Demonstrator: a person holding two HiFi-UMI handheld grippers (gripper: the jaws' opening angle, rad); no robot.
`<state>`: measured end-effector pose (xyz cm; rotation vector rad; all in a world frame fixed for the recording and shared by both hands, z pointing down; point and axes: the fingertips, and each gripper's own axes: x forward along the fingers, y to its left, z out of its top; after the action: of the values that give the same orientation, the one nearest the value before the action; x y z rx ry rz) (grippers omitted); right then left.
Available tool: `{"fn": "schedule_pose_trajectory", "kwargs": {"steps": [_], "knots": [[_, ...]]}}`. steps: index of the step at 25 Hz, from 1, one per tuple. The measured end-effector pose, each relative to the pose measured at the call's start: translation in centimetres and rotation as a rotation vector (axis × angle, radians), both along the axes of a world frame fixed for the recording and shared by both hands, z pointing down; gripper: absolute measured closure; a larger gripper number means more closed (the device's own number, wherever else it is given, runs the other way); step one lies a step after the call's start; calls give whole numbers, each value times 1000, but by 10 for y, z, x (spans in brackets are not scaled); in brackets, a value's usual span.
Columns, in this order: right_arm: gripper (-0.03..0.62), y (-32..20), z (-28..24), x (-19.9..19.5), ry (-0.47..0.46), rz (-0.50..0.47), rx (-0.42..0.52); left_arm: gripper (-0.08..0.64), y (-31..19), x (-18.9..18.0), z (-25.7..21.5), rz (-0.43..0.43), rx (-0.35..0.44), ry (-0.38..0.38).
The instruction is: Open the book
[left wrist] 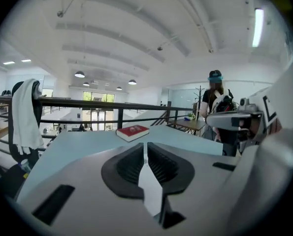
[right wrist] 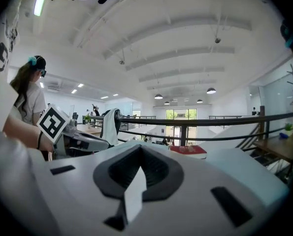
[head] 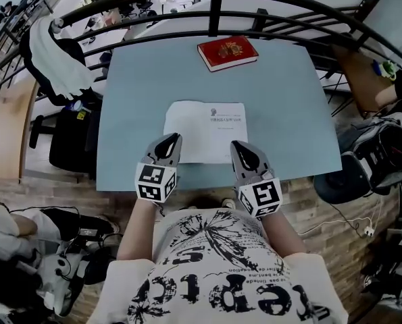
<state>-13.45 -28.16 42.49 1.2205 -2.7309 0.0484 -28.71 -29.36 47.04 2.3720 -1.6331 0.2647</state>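
Note:
A white book point(head: 206, 130) lies flat on the light blue table point(head: 130, 113), a printed white page facing up. At the table's far edge rests a shut red book point(head: 228, 52), also seen ahead in the left gripper view point(left wrist: 133, 132) and the right gripper view point(right wrist: 188, 150). My left gripper point(head: 170, 139) hovers over the white book's near left corner, and my right gripper point(head: 240, 145) over its near right corner. Both point almost level toward the railing. Each gripper's black pads point(left wrist: 131, 163) point(right wrist: 121, 168) meet at the tip, with nothing between them.
A black curved railing point(head: 214, 9) runs behind the table. A chair draped with a white cloth point(head: 55, 52) stands to the left and a dark bag point(head: 383, 150) to the right. A person with a backpack point(left wrist: 216, 100) stands beyond the table's right side.

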Motion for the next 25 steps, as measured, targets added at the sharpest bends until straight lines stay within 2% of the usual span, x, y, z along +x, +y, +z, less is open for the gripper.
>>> {"fn": "schedule_pose_trajectory", "kwargs": {"steps": [3,9,16,25], "knots": [[581,-3,-14,10,-19,-9,32,527,-2,12,-38,14,84,25],[581,-7,-32,29,3,-28,106,531,5,34,-89,28,218,12],[581,-12,-35,37,0,-53,112,531,12,58,-99,53,258,-8],[583,-23,-38,39,5,-50,107,531,8,61,-98,41,244,-32]]}}
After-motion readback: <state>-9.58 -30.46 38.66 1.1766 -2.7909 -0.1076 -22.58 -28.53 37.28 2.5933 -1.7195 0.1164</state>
